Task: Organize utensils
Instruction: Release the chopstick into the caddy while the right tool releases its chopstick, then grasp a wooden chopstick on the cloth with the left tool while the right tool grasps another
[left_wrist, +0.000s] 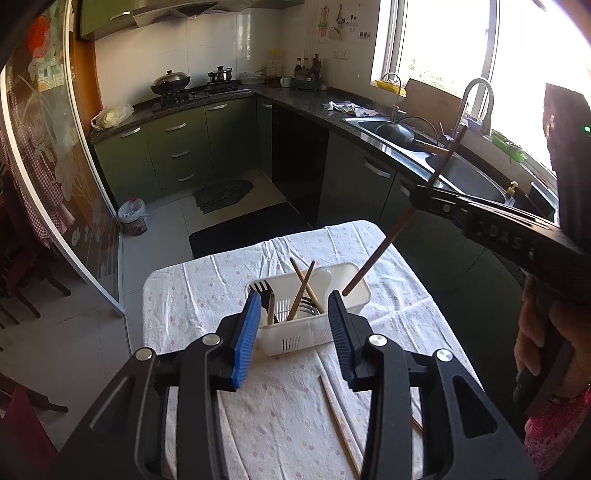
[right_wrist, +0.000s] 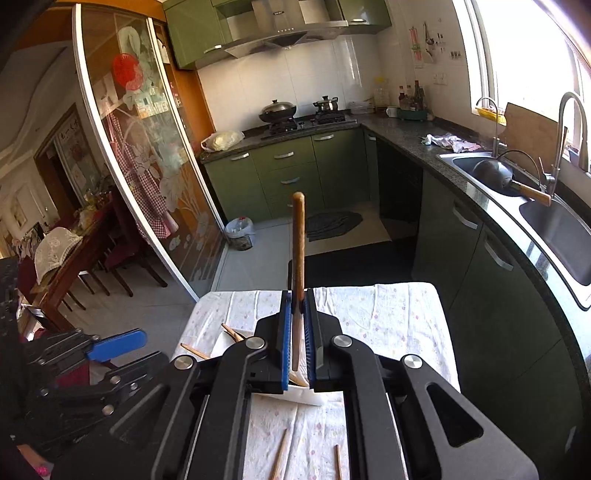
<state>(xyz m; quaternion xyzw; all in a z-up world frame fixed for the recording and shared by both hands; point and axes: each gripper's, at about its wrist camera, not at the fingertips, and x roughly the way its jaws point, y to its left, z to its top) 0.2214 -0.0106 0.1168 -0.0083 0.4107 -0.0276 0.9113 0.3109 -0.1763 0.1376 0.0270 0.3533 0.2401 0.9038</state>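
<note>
A white slotted utensil basket (left_wrist: 310, 332) stands on the cloth-covered table. It holds a black fork (left_wrist: 263, 290), another fork (left_wrist: 309, 305) and two crossed wooden chopsticks (left_wrist: 303, 291). My left gripper (left_wrist: 293, 319) hangs open just above the basket's near side, with nothing between its blue pads (left_wrist: 245, 332). My right gripper (left_wrist: 419, 201) (right_wrist: 298, 295) is shut on a dark brown chopstick (left_wrist: 384, 243) (right_wrist: 298, 254). That chopstick slants down, its lower end over the basket's right compartment. In the right wrist view the basket (right_wrist: 306, 398) is mostly hidden under the gripper. Loose chopsticks (left_wrist: 340, 424) (right_wrist: 279, 456) lie on the cloth nearer to me.
The table's floral white cloth (left_wrist: 207, 295) ends at edges left, right and far. A green-fronted counter with a steel sink (left_wrist: 465, 173) runs along the right. A person's hand (left_wrist: 535, 347) grips the right gripper's handle. A glass sliding door (left_wrist: 55, 166) stands to the left.
</note>
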